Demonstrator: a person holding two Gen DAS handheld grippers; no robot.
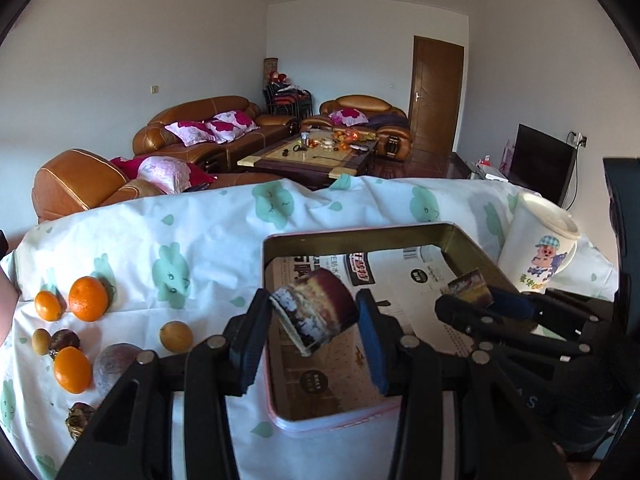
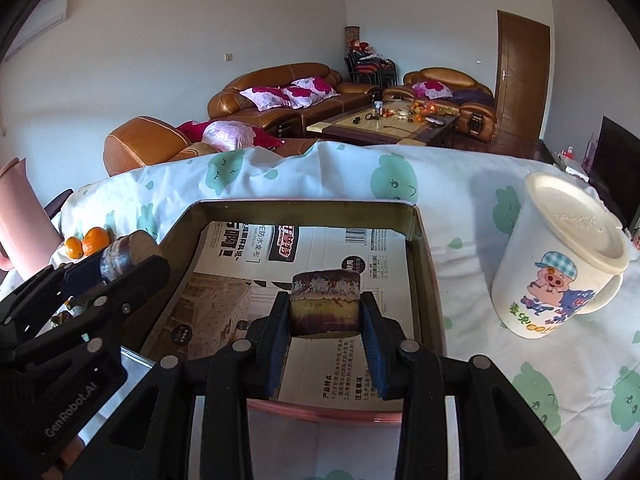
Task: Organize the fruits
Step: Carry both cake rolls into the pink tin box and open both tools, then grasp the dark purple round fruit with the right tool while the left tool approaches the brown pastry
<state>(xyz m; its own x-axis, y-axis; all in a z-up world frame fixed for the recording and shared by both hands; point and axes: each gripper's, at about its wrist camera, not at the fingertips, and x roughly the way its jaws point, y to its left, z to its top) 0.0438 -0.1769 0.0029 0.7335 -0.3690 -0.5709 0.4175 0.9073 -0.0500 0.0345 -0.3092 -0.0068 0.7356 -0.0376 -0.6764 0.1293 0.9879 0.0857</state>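
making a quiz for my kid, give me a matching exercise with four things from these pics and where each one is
Things:
1. left gripper
2. white cup
3. oranges
4. printed paper

Places:
a. lining the tin tray
b. on the cloth, right of the tray
c. shut on a purple chunk over the tray
d. on the cloth, left of the tray

Pairs: 1-c, 2-b, 3-d, 4-a

Right gripper (image 2: pixel 325 344) clamps a cut fruit piece (image 2: pixel 325 306) above the paper-lined tin tray (image 2: pixel 424 264); left gripper (image 2: pixel 120 270), left of the tray, grips another piece (image 2: pixel 128 252).
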